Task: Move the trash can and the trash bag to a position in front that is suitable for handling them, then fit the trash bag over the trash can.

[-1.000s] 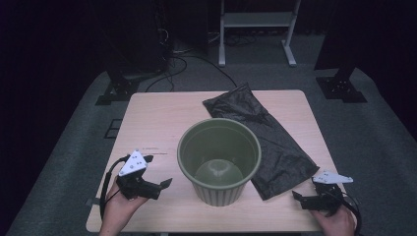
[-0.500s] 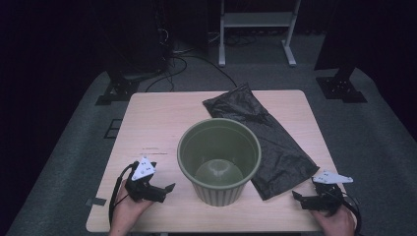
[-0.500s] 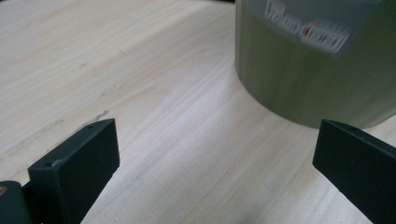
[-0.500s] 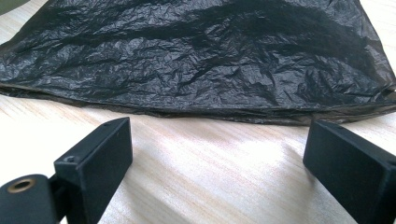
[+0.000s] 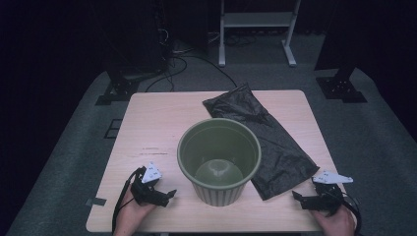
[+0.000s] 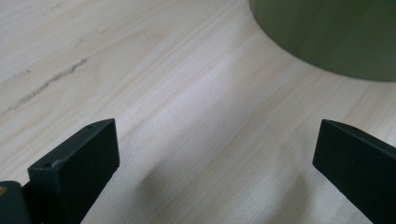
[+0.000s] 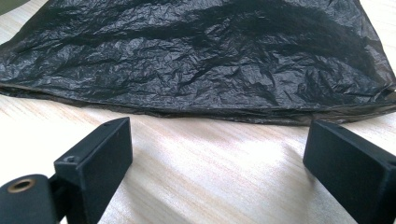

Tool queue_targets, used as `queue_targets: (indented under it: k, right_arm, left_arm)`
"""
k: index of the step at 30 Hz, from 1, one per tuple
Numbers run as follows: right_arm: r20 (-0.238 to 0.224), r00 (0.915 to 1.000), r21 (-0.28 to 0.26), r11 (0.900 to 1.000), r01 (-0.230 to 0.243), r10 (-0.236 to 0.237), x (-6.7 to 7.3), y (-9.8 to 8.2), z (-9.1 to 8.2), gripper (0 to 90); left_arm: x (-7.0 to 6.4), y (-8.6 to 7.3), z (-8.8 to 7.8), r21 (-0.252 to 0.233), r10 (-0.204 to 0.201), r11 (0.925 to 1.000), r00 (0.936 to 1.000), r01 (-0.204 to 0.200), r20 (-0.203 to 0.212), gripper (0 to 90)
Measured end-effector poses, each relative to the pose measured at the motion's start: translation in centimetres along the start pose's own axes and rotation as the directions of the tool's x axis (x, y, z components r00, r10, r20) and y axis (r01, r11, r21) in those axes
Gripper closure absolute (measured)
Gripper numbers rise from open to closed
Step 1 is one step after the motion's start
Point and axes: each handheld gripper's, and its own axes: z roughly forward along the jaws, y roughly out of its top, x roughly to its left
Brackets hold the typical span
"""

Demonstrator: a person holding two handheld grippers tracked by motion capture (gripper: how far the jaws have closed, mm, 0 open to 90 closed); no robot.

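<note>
A green bucket [image 5: 219, 160] stands upright near the middle of the table [image 5: 157, 123], toward the person's edge, its mouth open upward. A black plastic bag [image 5: 263, 135] lies flat on the table behind and to the right of the bucket, running from the far middle of the table down toward the near right corner; its near left edge passes just beside the bucket's rim. The left gripper [image 5: 167, 194] rests low over the table at the near left, held in the left hand [image 5: 134, 214], with its fingers pointing toward the bucket's base and spread wide apart, holding nothing. In the left gripper view the two fingers [image 6: 77, 158] stand far apart over bare wood, and the bucket's wall [image 6: 336, 32] curves across the upper right, beyond the fingertips and not between them. The right gripper [image 5: 299, 197] sits at the near right corner in the right hand [image 5: 337, 221], its fingers also spread wide and empty, aimed at the near end of the bag. In the right gripper view the crumpled bag [image 7: 210, 60] lies just ahead of the fingers [image 7: 100, 156], with a strip of bare table between its edge and the fingertips
</note>
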Motion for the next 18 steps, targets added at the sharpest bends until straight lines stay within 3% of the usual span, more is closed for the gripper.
queue_targets:
  k: [7, 11, 18]
  right_arm:
    - [0.0, 1.0, 0.0, 1.0, 0.0, 0.0, 0.0, 0.0, 0.0, 6.6]
    - [0.011, 0.9999, 0.005, 1.0, -0.006, 0.006, -0.01, 0.03, 0.05, 4.3]
    - [0.031, 0.9995, -0.007, 1.0, 0.008, -0.008, 0.1, 0.05, -0.12, 4.4]
  left_arm:
    - [0.08, -0.56, 0.41, 0.004, -0.01, 0.9999, 0.9999, 0.01, 0.001, 0.0]
    - [0.28, -0.83, 0.49, -0.003, -0.039, 0.9992, 0.9987, 0.039, 0.032, 0.0]
    - [0.33, -0.87, 0.5, 0.0, -0.046, 0.9989, 0.998, 0.046, 0.043, 0.0]
